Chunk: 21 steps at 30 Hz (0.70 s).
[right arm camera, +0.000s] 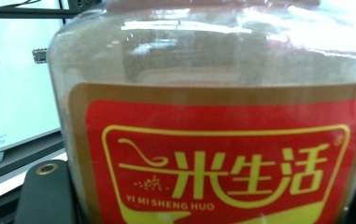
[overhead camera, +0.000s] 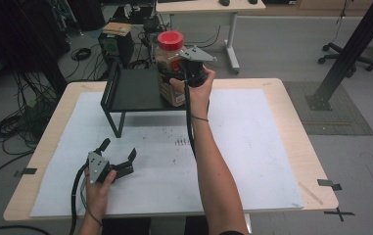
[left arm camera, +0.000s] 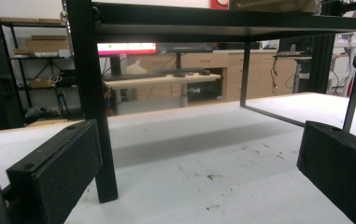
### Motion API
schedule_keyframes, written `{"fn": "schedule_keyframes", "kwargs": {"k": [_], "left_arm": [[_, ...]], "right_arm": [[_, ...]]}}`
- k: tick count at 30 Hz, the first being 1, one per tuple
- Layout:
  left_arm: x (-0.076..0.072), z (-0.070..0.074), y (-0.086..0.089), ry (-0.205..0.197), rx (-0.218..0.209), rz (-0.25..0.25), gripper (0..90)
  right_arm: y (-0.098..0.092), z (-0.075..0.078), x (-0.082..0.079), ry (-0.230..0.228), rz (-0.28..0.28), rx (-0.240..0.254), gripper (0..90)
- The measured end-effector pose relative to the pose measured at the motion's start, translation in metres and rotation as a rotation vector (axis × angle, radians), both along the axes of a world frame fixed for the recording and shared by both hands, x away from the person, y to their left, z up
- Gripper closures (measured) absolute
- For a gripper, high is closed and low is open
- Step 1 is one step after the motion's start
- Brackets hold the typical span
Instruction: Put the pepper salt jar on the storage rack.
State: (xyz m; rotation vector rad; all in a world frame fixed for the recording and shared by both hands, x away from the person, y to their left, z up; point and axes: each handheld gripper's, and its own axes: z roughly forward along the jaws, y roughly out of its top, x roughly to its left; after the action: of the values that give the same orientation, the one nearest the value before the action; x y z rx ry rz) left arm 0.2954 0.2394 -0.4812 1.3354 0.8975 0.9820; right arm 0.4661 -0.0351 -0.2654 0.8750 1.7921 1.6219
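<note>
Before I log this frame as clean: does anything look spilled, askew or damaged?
Nothing spilled or broken. The jar stands upright on the black shelf, lid on, with the right gripper around it. The white mat has dark scuffs near its middle.

Grey floor (overhead camera: 272,44) all around, cables (overhead camera: 12,122) tangled at the left. Beyond, a pale desk (overhead camera: 198,7) and an office chair's wheeled base (overhead camera: 350,61). Low down: wooden cabinets (left arm camera: 203,70), shelving (left arm camera: 31,60), and what may be a glowing screen (left arm camera: 126,47).

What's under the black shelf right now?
Under the black shelf only bare white table cover shows, between its legs. The far right corner is cut off by the left gripper.
</note>
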Motion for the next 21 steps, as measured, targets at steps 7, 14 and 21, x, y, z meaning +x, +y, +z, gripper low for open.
{"fn": "schedule_keyframes", "kwargs": {"k": [7,14,21], "left_arm": [[0.0001,0.0000,-0.0001,0.001,-0.002,0.002,0.2],[0.0002,0.0000,0.0000,0.002,-0.002,0.004,0.2],[0.0002,0.0000,0.0001,0.003,-0.003,0.003,0.2]], "right_arm": [[-0.0003,-0.0009,0.0005,-0.001,0.002,0.006,23.9],[-0.0001,-0.0012,0.0005,-0.001,0.002,0.007,23.9],[0.0000,-0.0015,0.0004,-0.003,0.001,0.009,23.9]]}}
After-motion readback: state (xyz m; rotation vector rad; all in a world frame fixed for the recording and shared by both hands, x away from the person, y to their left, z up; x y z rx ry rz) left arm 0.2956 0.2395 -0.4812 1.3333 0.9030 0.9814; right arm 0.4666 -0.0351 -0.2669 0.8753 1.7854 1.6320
